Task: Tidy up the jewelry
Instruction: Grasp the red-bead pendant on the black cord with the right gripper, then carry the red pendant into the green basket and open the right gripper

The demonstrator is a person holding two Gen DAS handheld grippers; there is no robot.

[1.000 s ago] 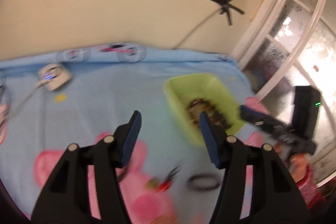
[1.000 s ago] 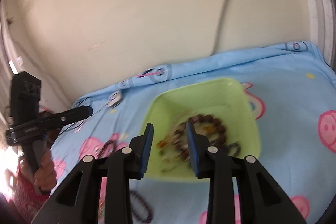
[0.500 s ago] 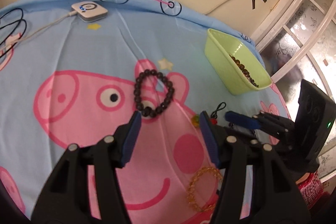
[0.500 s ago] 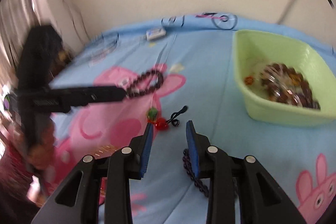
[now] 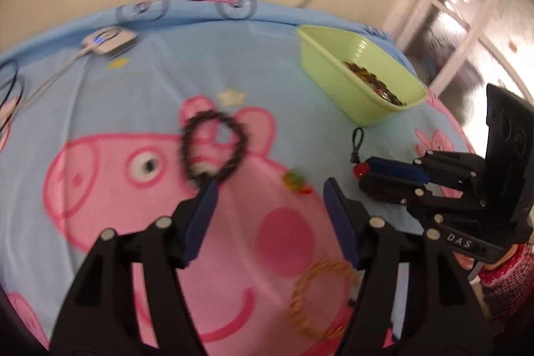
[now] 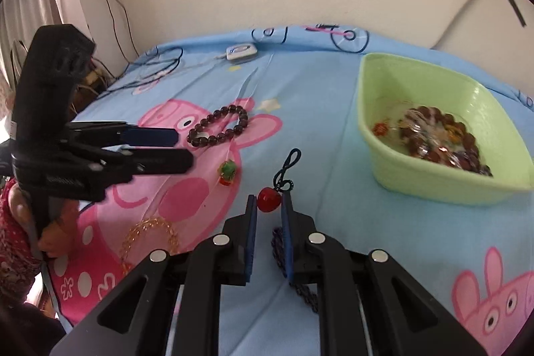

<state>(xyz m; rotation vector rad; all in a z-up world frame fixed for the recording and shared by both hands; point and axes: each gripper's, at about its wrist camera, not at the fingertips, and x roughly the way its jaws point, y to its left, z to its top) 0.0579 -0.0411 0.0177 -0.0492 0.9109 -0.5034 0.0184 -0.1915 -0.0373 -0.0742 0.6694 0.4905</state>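
Note:
A green tub holds several bead bracelets. On the blue cloth lie a dark bead bracelet, a gold bracelet, a small green charm, a red bead charm on a black cord and a dark purple chain. My right gripper is open, its tips on either side of the red bead. My left gripper is open, just short of the dark bracelet.
A white puck with a cable lies at the cloth's far edge by the wall. Black cables trail at the far left. The cloth carries pink pig prints.
My right gripper has moved forward so the red bead charm sits between its fingertips. My left gripper has shifted nearer to the dark bead bracelet. Both stay open.

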